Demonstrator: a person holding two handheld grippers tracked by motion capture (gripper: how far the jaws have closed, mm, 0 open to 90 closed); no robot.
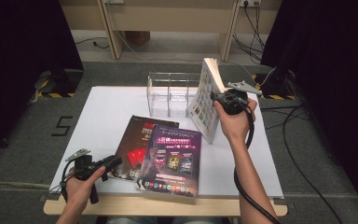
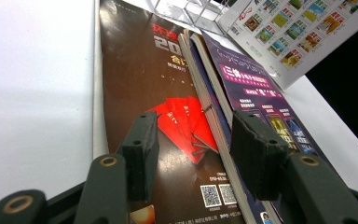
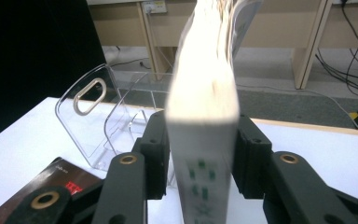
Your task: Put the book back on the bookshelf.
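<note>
Presently the right gripper (image 1: 216, 98) stood at the far right of the white table (image 1: 102, 116), its jaws on either side of the thick white book with a grid of small colour pictures on its cover (image 1: 205, 100). The book stood on its lower edge, tilted, just beside the clear acrylic divided book stand (image 1: 170, 93), probably for slotting in. Whether the pads (image 3: 160, 154) pressed or merely flanked it I could not tell; little or no gap showed. Its page edges fanned slightly at the top. The left gripper (image 1: 113, 162) rested low at the near left, jaws open and empty, above the dark brown magazine with red envelopes (image 1: 137, 147), beside the purple-covered magazine (image 1: 173, 158).
</note>
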